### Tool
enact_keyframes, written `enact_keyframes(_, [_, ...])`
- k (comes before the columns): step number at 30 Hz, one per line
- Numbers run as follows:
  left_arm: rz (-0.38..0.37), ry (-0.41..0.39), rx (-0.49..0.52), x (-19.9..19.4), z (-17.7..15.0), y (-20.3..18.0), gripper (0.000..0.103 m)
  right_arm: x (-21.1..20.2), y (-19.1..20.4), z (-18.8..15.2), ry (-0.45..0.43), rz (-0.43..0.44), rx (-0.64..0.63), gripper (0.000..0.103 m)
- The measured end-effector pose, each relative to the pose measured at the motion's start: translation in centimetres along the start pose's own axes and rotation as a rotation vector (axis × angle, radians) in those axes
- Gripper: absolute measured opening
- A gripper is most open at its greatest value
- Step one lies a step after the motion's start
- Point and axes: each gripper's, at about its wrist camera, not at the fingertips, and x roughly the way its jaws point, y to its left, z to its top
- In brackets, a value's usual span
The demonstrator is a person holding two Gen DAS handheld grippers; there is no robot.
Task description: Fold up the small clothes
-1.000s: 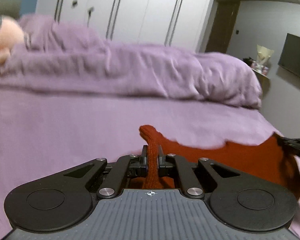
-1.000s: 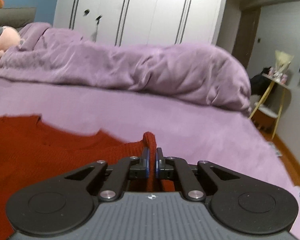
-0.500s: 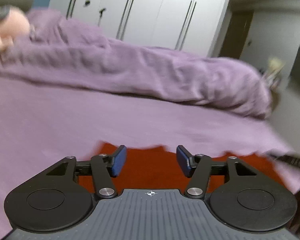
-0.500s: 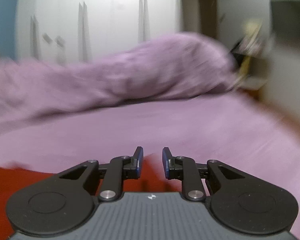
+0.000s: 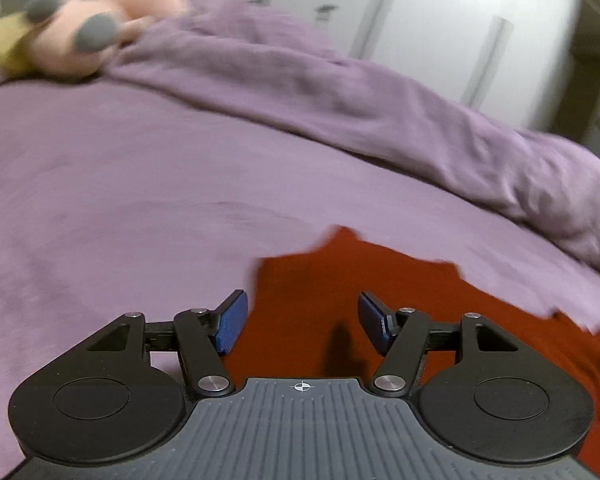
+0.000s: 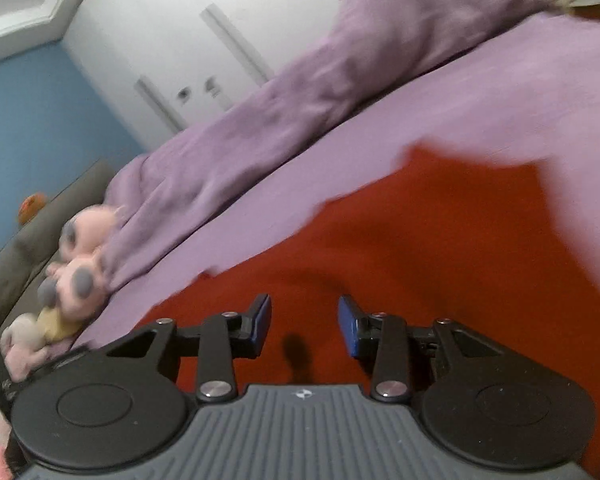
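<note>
A rust-red knitted garment point(image 5: 380, 280) lies flat on the purple bed sheet point(image 5: 120, 184). My left gripper point(image 5: 300, 322) hovers over its left edge, jaws still opening, nothing between the blue pads. In the right wrist view the same red garment point(image 6: 440, 248) fills the lower right of the tilted picture. Above it my right gripper point(image 6: 304, 326) has its jaws opening too, and the gap between the pads holds nothing. Both views are blurred by motion.
A bunched purple duvet point(image 5: 380, 92) runs along the far side of the bed. A pink plush toy point(image 5: 100, 28) lies at the head, also the plush toy point(image 6: 80, 272) in the right view. White wardrobe doors point(image 5: 420, 8) stand behind.
Both grippers were shut on pinched folds of the red garment and have let go and opened. The garment now lies flat, the left gripper has dropped lower, and the right view has rolled.
</note>
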Motion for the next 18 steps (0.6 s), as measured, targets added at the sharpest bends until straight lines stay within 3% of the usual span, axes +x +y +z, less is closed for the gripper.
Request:
enact_keyframes(5, [0.049,0.044,-0.216,-0.1,0.8,3.3,0.066,-5.7,-3.2,1.1,-0.09,-0.223,0.054,0.036])
enact_keyframes(6, [0.042,0.049,-0.223,-0.4,1.0,3.6,0.066,-6.5,-2.7,0.8,-0.084,-0.262,0.03,0.041])
enact_keyframes(7, [0.038,0.056,-0.203,-0.6,1.2,3.4,0.066,-7.1,-2.2,0.4,-0.082,-0.298,0.007,0.054])
enact_keyframes(8, [0.037,0.057,-0.158,-1.3,1.2,3.3,0.067,-7.7,-1.4,-0.3,-0.091,-0.316,-0.025,0.058])
enact_keyframes(13, [-0.032,0.091,-0.005,-3.7,1.0,2.8,0.073,-9.7,1.6,-3.3,-0.139,-0.242,-0.044,0.076])
enact_keyframes(18, [-0.109,0.211,-0.028,-4.8,0.1,3.8,0.074,-10.2,5.0,-5.5,-0.052,-0.14,-0.016,0.088])
